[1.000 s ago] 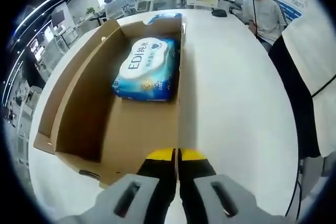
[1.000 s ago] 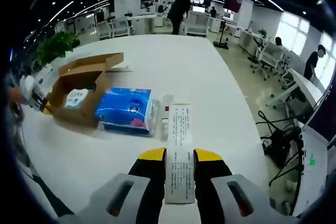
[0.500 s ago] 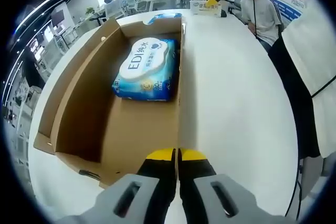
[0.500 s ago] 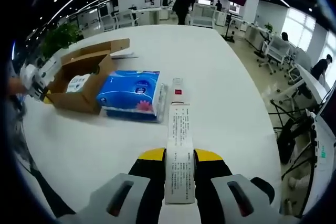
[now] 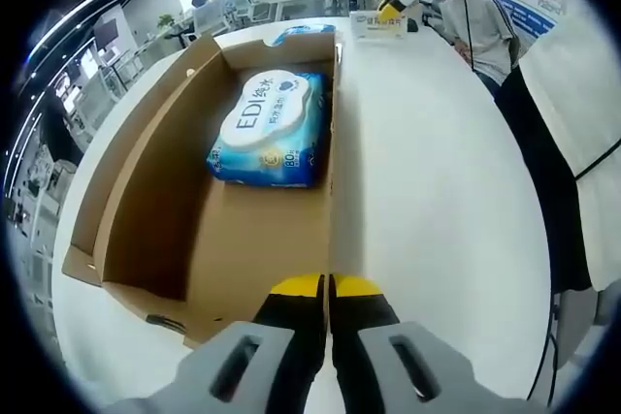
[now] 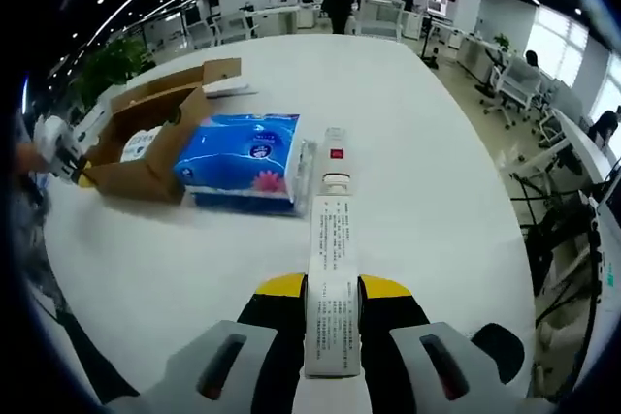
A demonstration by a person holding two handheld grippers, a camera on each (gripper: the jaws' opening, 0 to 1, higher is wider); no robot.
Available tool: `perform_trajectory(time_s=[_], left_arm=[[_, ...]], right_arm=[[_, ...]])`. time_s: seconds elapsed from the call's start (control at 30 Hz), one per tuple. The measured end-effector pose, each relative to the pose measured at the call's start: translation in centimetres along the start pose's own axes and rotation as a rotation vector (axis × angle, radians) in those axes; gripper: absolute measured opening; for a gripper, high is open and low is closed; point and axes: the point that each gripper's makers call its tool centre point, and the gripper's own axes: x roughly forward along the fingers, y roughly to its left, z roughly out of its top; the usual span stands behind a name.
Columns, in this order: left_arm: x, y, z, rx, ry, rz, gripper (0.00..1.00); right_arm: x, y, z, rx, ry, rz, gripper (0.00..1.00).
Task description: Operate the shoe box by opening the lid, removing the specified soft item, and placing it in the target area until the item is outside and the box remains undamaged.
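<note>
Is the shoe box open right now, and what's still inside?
Open. The shoe box has no lid over its cavity, and one wipes pack lies flat inside at the far end.

- In the left gripper view, the shoe box (image 5: 146,191) hides the lower edge of the wipes pack (image 5: 267,128) behind its own floor fold, and its near corner is covered by the left gripper (image 5: 325,288).
- At the top centre, a blue pack (image 5: 306,33) peeks over the far box wall (mostly hidden).
- In the right gripper view, the white strip (image 6: 332,288) carries print too small to read.
- The person (image 6: 19,191) at the left edge is cut off.
</note>
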Motion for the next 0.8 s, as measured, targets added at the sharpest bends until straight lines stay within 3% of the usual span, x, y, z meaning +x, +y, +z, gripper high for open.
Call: perform_trajectory(time_s=[0.3, 0.8], left_arm=[[0.0, 0.0, 0.1, -0.001, 0.001, -0.001, 0.00], [0.0, 0.0, 0.0, -0.001, 0.002, 0.000, 0.00]], right_arm=[[0.7, -0.9, -1.5, -0.008, 0.045, -0.009, 0.18], [1.2, -1.1, -1.2, -0.032, 0.042, -0.015, 0.18]])
